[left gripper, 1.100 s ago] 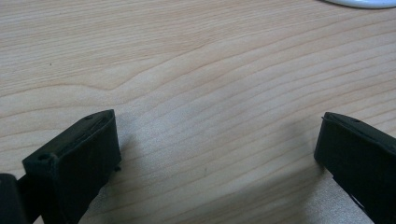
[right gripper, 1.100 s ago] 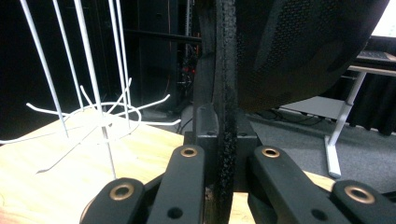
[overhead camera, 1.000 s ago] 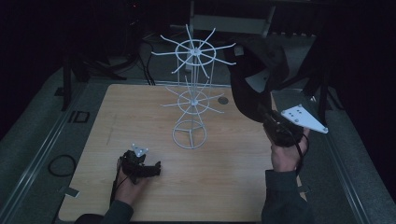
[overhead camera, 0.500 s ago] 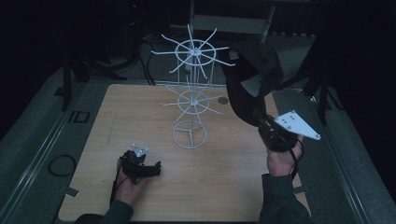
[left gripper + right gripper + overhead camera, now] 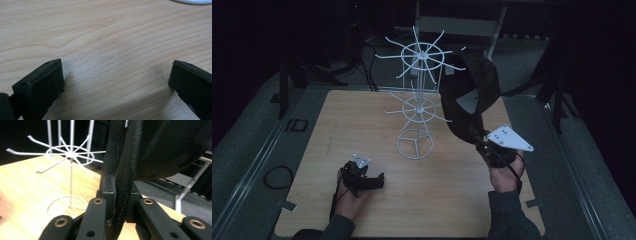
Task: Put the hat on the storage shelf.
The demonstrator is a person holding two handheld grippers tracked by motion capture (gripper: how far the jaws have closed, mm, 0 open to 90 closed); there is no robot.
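A tall white wire rack w/ two rings of spokes (image 5: pixel 416 107) stands upright near the middle of the light wooden table (image 5: pixel 337 120), its round wire foot flat on the wood. The right claw (image 5: pixel 478 138) is held up above the table, just right of the rack, w/ a grey three-cornered plate on top. Its jaws are pressed together on the strap of a black cloth cap (image 5: pixel 472 92); in the right gripper view the strap runs up btwn the jaws and the cap (image 5: pixel 160 147) hangs over them. The cap is up in the air, close beside the rack's right spokes; can't tell if it touches them. The left claw (image 5: pixel 367 180) lies low on the table near the front left, well apart from the rack. In the left gripper view its jaws stand wide apart w/ bare wood btwn them.
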